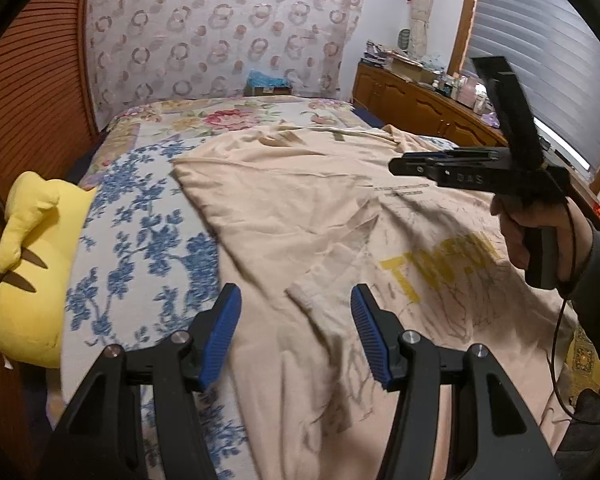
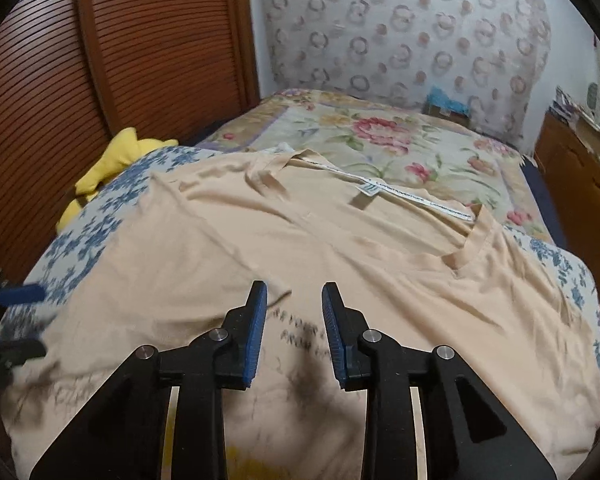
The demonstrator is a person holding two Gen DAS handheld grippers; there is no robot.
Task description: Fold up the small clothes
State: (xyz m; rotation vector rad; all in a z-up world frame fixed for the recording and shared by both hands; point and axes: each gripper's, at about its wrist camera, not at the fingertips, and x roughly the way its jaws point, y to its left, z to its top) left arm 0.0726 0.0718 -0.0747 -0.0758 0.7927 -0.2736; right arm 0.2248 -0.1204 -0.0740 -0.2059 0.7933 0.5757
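Shirt: one peach cotton T-shirt (image 2: 340, 248) spread on the floral-covered bed (image 2: 400, 140)
Toy: one yellow plush toy (image 1: 28, 264) at nine o'clock
Left gripper (image 1: 296, 332): fingers apart, empty
Right gripper (image 2: 294, 332): fingers narrowly parted, empty

Lighting was dim and even, with daylight entering through the blinds (image 1: 548, 80) at the right. Both views showed strong fisheye bending and black vignetting at the corners. Motion blur softened the shirt print (image 2: 300, 336) and nearby fabric.

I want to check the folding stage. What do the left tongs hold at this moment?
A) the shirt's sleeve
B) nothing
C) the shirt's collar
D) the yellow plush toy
B: the left tongs stand open above the beige T-shirt, with no cloth between the blue pads.
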